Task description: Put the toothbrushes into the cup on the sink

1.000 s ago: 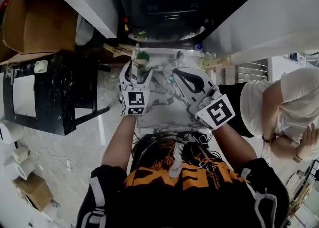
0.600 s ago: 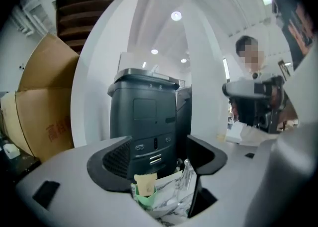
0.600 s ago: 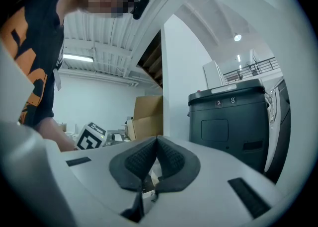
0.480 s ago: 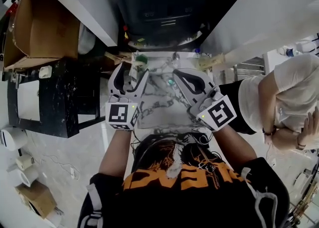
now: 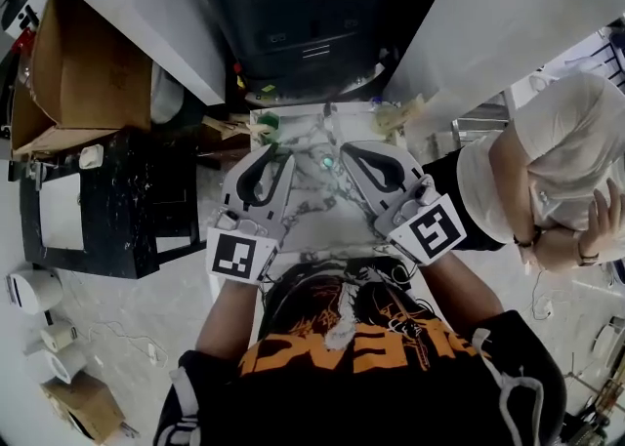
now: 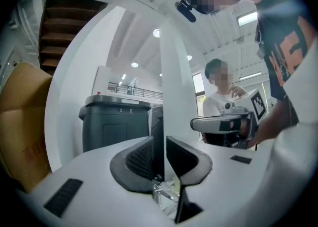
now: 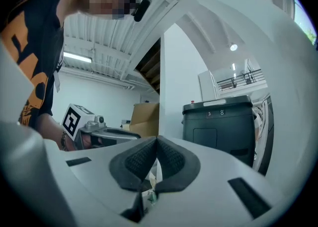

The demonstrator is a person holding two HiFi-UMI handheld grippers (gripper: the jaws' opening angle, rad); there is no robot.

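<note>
1. The left gripper (image 5: 276, 149) is held over the left part of the marble sink top (image 5: 314, 227). In the left gripper view its jaws (image 6: 160, 157) are seen standing slightly apart. A narrow gap is left between the pads, and only background shows through it.
2. The right gripper (image 5: 345, 149) is held over the right part of the same top, with its tips pointed inward toward the left gripper. The two are near each other but apart.
3. In the right gripper view the pads of the right gripper (image 7: 156, 146) are seen pressed together at the tips. A small pale, green-tinged item is noted just below them. Whether it is clamped cannot be told.
4. A small teal item (image 5: 327, 159), taken to be a toothbrush head, is seen in the head view just beside the right gripper's tips, between the two grippers. Its handle cannot be made out.
5. A green cup (image 5: 269, 122) is noted at the far left corner of the sink top, beyond the left gripper's tips. Its contents are too small to be read.
6. A black bin (image 5: 293, 15) is recorded behind the sink.
7. A cardboard box (image 5: 93, 68) is noted to the left of the sink.
8. A second person (image 5: 557, 156) in a light top is seen standing to the right.
</note>
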